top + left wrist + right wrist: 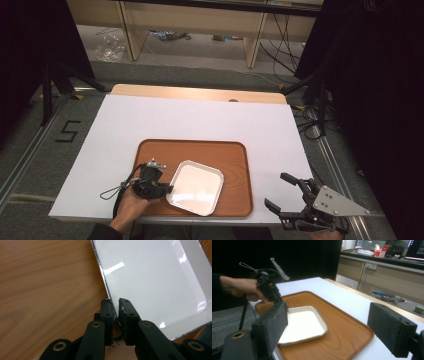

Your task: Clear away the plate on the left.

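Left gripper (114, 305) at the dish (155, 285) rim.
Jaws narrowly straddle the rim, lower centre; right gripper (282, 192) waits spread, lower right, off the tray (235, 150).

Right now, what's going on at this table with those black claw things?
A person is working with a hand-held gripper in each hand. The left gripper has its jaws on either side of the rim of a white square dish that lies in a brown wooden tray on the white table. Its jaws stand close together at the dish's edge, though a small gap shows, so a firm pinch isn't certain. The right gripper hangs wide open beside the tray, holding nothing.
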`<action>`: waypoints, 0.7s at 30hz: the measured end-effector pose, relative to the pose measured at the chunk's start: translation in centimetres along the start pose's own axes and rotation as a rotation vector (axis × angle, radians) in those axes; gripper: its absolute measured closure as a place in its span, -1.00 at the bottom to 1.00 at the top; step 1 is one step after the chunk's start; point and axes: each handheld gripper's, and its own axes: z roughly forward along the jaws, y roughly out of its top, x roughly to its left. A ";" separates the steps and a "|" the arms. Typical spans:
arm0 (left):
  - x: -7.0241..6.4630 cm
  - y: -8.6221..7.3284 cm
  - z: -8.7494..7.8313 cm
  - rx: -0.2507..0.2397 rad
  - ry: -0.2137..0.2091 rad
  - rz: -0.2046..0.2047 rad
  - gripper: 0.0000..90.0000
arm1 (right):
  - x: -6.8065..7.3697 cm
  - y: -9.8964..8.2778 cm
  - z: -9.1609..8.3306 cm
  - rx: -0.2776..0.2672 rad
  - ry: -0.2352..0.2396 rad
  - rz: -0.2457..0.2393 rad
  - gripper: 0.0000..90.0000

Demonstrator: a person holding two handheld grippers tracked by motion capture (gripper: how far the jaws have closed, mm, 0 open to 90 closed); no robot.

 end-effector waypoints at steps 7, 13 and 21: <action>-1.1 -0.6 -0.4 0.028 0.028 0.019 0.71 | 0.0 0.0 0.0 0.015 -0.004 -0.001 -0.62; -1.4 -1.1 -0.7 0.035 0.042 0.004 0.68 | 0.0 0.0 0.0 0.017 -0.003 -0.001 -0.62; -1.7 -1.7 -1.0 0.032 0.036 -0.005 0.65 | 0.0 0.0 0.0 0.012 -0.003 -0.001 -0.62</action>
